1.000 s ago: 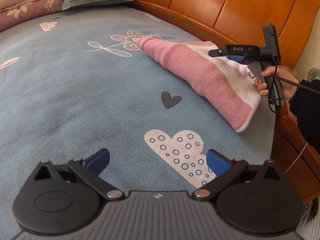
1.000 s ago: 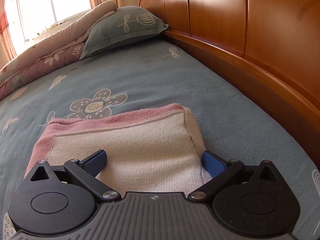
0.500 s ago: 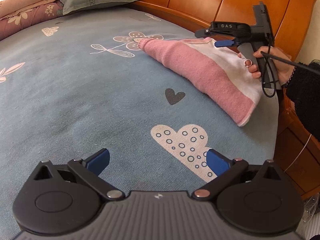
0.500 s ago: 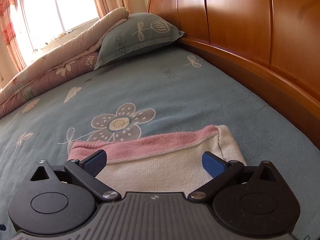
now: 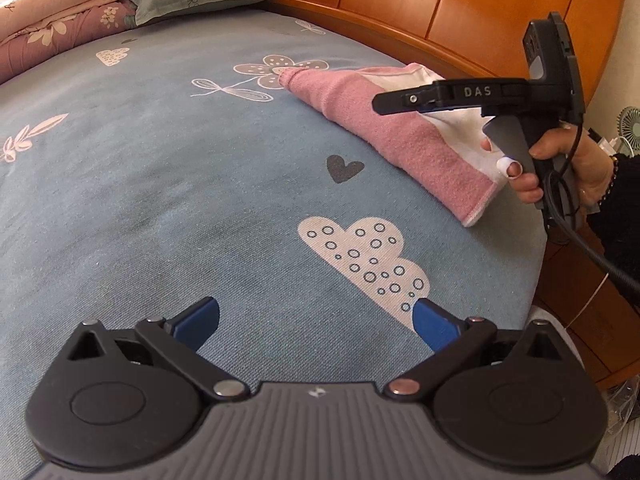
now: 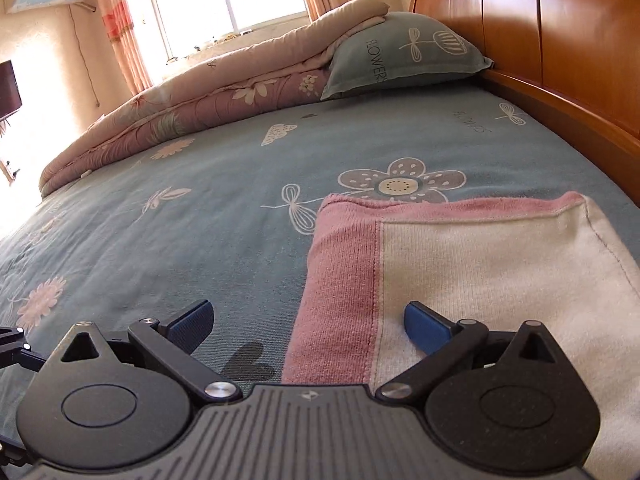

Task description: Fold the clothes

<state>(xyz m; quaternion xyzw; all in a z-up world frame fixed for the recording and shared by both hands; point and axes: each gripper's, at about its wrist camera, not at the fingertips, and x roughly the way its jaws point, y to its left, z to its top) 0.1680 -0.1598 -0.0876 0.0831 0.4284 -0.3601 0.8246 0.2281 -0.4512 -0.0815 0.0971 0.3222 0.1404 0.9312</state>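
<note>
Where the folded pink-and-white garment (image 5: 404,140) lies on the bed (image 5: 160,184) beside the headboard (image 5: 440,4), its near edge is cut off in the right view. Right tongs (image 6: 308,320) released above it; left tongs (image 5: 316,316) released, well apart.

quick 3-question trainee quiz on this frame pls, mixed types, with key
1. True or false: the left gripper grips the pink-and-white garment.
2. The right gripper is: A) shut on cloth B) open, above the garment's left edge C) out of view.
3. Fill in: the folded garment lies near the wooden ____, partly covering a flower print.

Key: 1 false; 2 B; 3 headboard.
</note>
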